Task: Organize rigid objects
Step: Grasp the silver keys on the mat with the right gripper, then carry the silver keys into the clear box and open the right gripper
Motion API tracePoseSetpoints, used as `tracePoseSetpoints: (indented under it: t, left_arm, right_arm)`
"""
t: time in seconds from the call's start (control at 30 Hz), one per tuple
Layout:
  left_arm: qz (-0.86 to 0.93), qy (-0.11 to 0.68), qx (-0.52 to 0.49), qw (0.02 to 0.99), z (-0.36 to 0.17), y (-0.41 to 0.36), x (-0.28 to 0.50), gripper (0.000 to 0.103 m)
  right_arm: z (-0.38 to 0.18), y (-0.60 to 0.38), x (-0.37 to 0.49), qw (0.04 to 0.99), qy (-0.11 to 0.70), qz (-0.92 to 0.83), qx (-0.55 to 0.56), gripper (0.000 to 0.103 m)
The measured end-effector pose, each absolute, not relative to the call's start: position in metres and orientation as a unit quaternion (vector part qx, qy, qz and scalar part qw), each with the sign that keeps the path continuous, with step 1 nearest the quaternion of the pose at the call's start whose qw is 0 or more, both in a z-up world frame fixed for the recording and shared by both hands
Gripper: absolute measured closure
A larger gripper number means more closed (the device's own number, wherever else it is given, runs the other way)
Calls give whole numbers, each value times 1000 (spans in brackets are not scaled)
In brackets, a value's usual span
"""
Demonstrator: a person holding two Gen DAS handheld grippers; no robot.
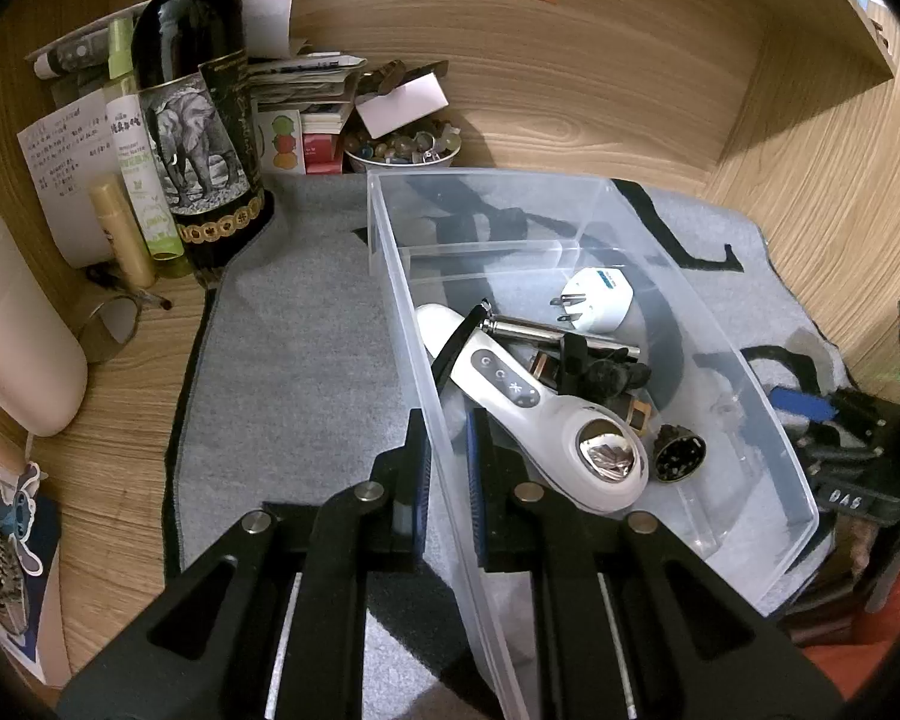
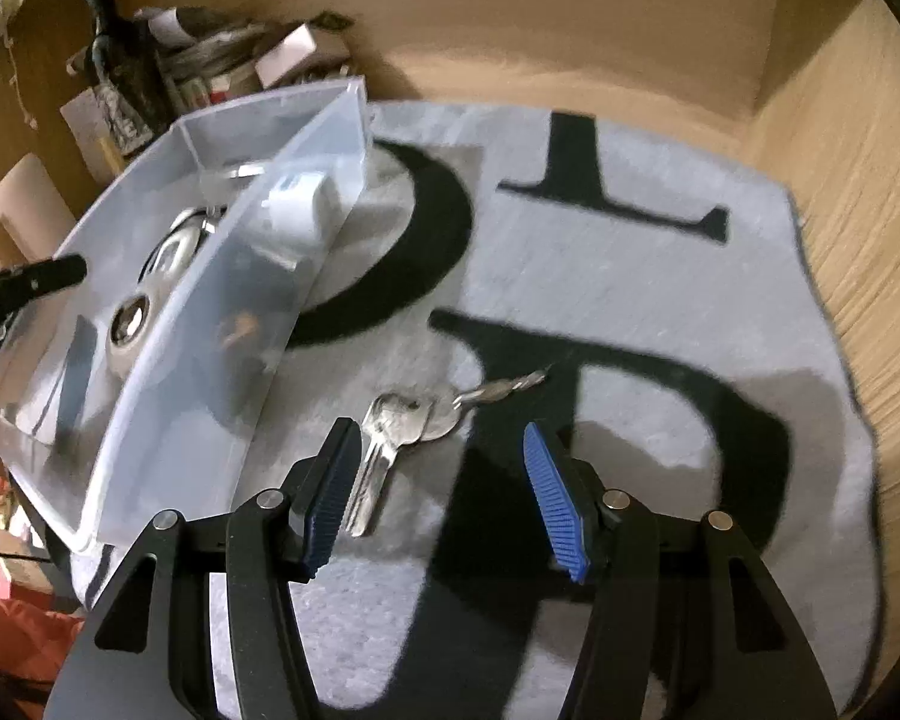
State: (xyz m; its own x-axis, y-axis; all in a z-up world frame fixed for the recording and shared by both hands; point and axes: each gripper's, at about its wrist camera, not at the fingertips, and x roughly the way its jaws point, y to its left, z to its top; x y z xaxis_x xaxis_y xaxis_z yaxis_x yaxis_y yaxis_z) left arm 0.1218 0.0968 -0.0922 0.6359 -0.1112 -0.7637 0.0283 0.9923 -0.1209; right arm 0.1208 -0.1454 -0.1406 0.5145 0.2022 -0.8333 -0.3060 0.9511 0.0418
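At your ten o'clock stands a dark wine bottle (image 1: pixel 201 114) with an elephant label. Beside it, a green spray bottle (image 1: pixel 141 174). At twelve, a bowl of trinkets (image 1: pixel 399 147).

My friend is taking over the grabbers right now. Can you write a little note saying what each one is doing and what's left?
Left gripper: shut on the near wall of the clear bin, steadying it.
Right gripper: open, empty, hovering just above the keys.
Done: white handheld device, plug adapter, metal cylinder and small dark parts lie in the bin.
Left: the keys, on the grey mat beside the bin, probably go in next.
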Motion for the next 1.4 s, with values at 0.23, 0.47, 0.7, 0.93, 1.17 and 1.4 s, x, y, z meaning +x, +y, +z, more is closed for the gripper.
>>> tracePoseSetpoints:
  t: [0.23,0.47,0.7,0.93,1.17,1.4]
  left_arm:
    - [-38,425,-49,903,-92,97,122,92]
    - [-39,425,-48,903,-92,96,122,92]
    - [-38,425,-49,903,-92,96,122,92]
    - [-38,425,-49,903,-92,96,122,92]
    - [-38,425,-49,903,-93,96,122,92]
    - [-38,425,-49,903,-93,96,122,92]
  right_arm:
    - [-148,-136,124,874,459,142,-78,42]
    - [-147,-139,128,881,446,136,-73,66]
    - [-145,-141,130,885,440,133,-68,78]
    - [-128,-147,129,898,417,128,-59,78]
    - [-104,-149,126,913,384,123,-56,78]
    - [-79,-143,126,928,346,122,-61,78]
